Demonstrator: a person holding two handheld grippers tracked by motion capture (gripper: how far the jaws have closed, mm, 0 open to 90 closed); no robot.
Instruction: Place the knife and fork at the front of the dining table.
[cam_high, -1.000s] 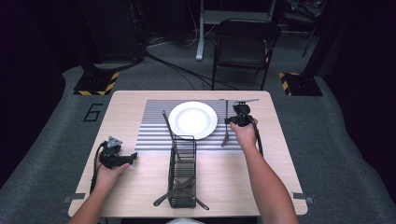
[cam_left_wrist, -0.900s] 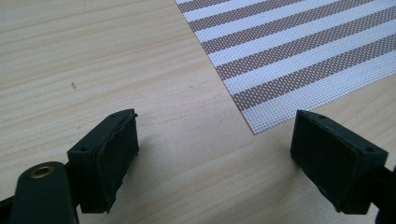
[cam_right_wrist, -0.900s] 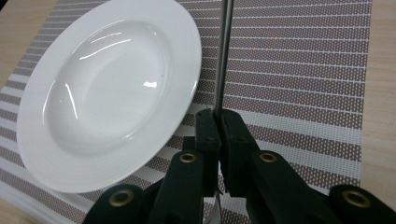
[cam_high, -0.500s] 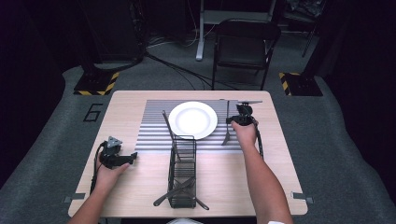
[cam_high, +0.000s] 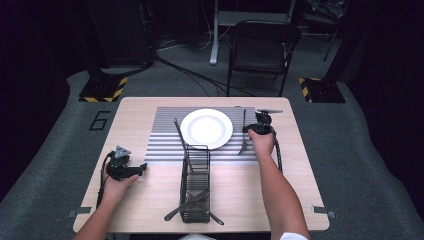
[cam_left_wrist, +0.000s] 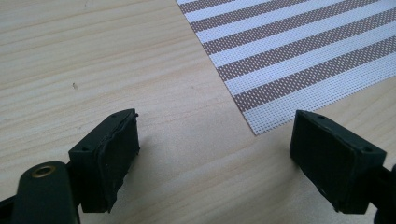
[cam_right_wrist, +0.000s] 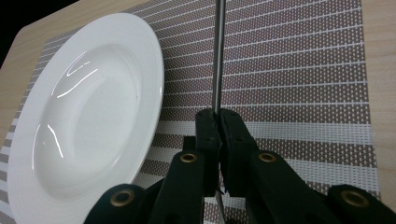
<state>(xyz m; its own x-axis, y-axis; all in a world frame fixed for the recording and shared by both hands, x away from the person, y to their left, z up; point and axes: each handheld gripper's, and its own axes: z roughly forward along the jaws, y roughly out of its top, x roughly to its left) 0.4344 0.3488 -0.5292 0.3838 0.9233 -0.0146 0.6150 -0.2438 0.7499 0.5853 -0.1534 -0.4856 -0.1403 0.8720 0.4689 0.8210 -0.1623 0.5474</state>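
Placing fork (cam_high: 243, 134) on striped mat (cam_high: 165, 140), 3 o'clock of plate (cam_high: 206, 128): right gripper (cam_right_wrist: 217, 122) clamped on handle; lower flat, parallel to plate rim, then release. Left gripper (cam_left_wrist: 215, 154) wide open, empty, on table (cam_high: 150, 200).

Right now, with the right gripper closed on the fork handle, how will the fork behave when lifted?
The fork looks like thin, stiff metal, so it should not bend. The right gripper pinches only its narrow polished handle, so it may slip or pivot. It looks light.

Your high view looks down on the whole table (cam_high: 150, 190); both gripper views sit low, sharing its striped mat (cam_left_wrist: 299, 51)
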